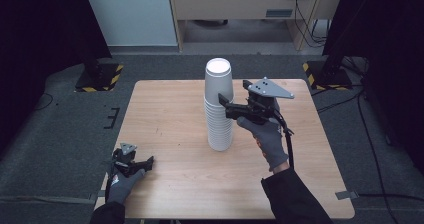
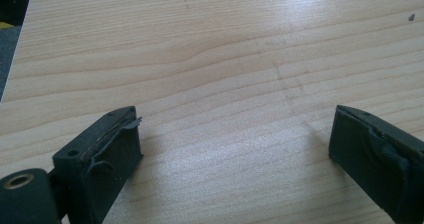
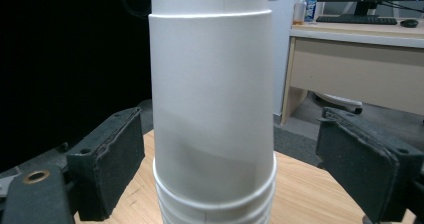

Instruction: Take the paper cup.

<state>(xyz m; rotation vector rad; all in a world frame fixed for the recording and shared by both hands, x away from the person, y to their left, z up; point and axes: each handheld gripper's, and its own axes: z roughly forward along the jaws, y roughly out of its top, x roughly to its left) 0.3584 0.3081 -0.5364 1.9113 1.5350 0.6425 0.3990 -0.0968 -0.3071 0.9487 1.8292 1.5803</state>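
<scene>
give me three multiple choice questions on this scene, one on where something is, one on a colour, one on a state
1. Where does the stack of cups stand?
A. near the middle of the table
B. on the floor
C. at the table's near left corner

2. What colour are the cups?
A. red
B. white
C. blue

3. How does the right gripper stand at the stack?
A. shut, crushing the top cup
B. open, a jaw on either side of the top cup
C. lying on the table far from the stack

Answers:
1. A, as the high view shows the stack upside down on the wood around the table's centre.
2. B, as both the high view and the right gripper view show plain white cups.
3. B, as the right gripper view shows a gap between each jaw and the cup wall.
</scene>
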